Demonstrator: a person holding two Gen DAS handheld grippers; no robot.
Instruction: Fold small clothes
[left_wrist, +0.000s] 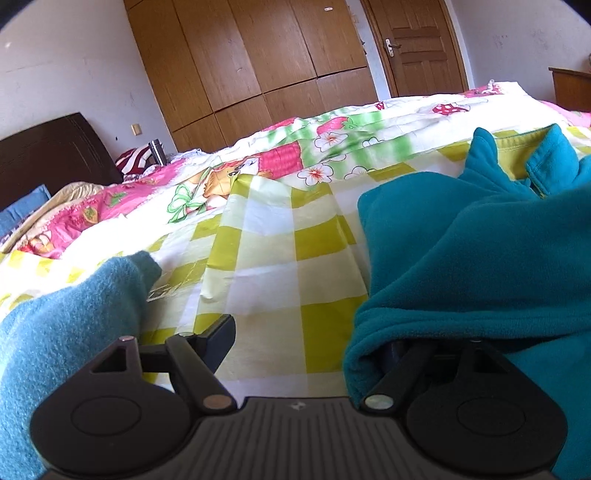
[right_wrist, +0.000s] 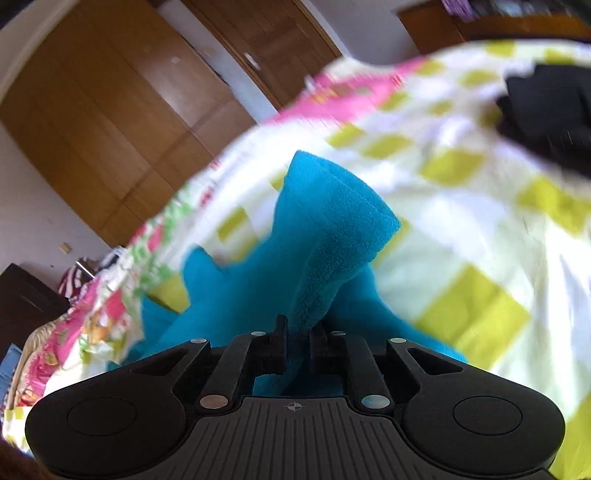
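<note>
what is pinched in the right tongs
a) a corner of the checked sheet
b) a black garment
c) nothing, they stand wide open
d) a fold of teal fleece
d: in the right wrist view the right tongs are closed on a raised fold of the teal fleece garment, which stands above the yellow-checked sheet.

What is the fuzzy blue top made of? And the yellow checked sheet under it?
The blue top looks like fleece: a soft, matte, nubbly pile with thick, rounded folds. The yellow checked sheet looks thin and smooth, with sharp creases and a slight sheen, so it may be a plastic-type cloth rather than woven cotton; that cannot be told for sure.
</note>
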